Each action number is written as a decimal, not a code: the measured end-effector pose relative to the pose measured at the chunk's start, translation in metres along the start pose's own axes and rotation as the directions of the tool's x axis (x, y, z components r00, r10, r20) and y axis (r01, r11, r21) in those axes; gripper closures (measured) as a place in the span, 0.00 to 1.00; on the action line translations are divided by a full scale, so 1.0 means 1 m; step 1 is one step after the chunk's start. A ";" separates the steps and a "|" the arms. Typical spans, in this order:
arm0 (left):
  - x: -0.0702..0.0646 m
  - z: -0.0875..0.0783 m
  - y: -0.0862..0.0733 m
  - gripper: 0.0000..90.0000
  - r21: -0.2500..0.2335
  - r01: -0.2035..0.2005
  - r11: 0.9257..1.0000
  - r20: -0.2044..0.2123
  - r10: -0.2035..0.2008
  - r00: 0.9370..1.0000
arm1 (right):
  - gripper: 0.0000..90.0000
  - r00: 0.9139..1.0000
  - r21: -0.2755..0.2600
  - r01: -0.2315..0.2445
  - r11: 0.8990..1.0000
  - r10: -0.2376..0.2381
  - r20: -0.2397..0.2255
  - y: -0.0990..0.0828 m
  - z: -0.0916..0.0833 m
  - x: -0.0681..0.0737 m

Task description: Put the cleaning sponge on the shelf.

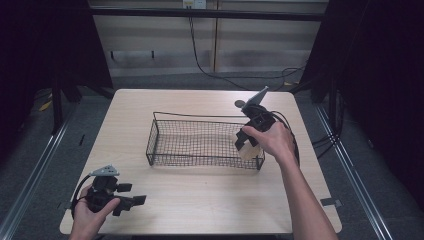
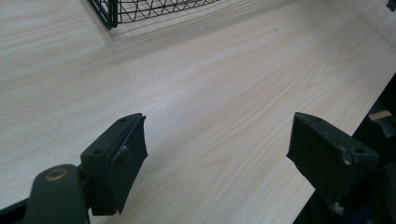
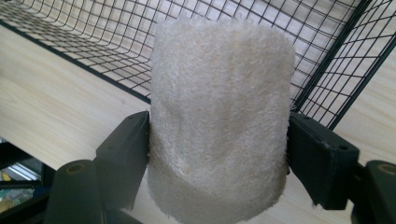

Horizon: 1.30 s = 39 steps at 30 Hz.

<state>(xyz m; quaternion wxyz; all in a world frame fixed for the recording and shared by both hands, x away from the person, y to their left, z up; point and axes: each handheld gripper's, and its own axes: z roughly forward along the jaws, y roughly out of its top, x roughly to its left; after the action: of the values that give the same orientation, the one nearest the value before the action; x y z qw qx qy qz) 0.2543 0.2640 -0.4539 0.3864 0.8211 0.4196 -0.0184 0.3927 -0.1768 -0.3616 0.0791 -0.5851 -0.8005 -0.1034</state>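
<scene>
A pale, fuzzy roll of cloth [image 3: 218, 121] sits pinched between the jaws of the right gripper [image 3: 218, 154], one jaw pressed against each side. In the high view the roll [image 1: 250, 150] hangs at the near right corner of a black wire basket [image 1: 165, 117], just over its rim, with the right gripper [image 1: 246, 140] tilted down toward it from the right. The basket stands in the middle of a light wooden table [image 1: 200, 195], its long side running left to right. Well apart from it, at the near left corner of the table, the left gripper [image 1: 132, 202] rests low, pointing right. In its own view the left gripper [image 2: 217, 154] has its jaws spread wide over bare wood, with a corner of the basket [image 2: 109, 14] at the far edge.
</scene>
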 end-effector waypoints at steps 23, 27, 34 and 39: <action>0.000 0.000 0.000 0.21 -0.001 0.002 1.000 0.000 -0.002 1.000 | 0.28 0.991 -0.073 -0.116 0.991 0.121 0.062 0.008 0.009 -0.007; 0.000 0.000 0.000 0.21 -0.002 0.000 1.000 0.002 0.000 1.000 | 0.28 0.987 -0.074 -0.133 0.988 0.139 0.082 0.010 0.016 -0.007; 0.000 0.000 0.000 0.21 -0.002 -0.001 1.000 0.004 0.001 1.000 | 0.28 0.980 -0.074 -0.159 0.984 0.166 0.109 0.011 0.028 -0.011; 0.000 0.000 0.000 0.21 0.002 -0.001 1.000 0.005 0.001 1.000 | 0.28 0.976 -0.075 -0.180 0.981 0.187 0.108 0.009 0.039 -0.015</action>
<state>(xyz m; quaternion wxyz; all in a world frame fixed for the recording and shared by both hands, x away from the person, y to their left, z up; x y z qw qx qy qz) 0.2544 0.2642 -0.4537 0.3865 0.8218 0.4182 -0.0205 0.4052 -0.1783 -0.4020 0.0231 -0.6637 -0.7425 -0.0877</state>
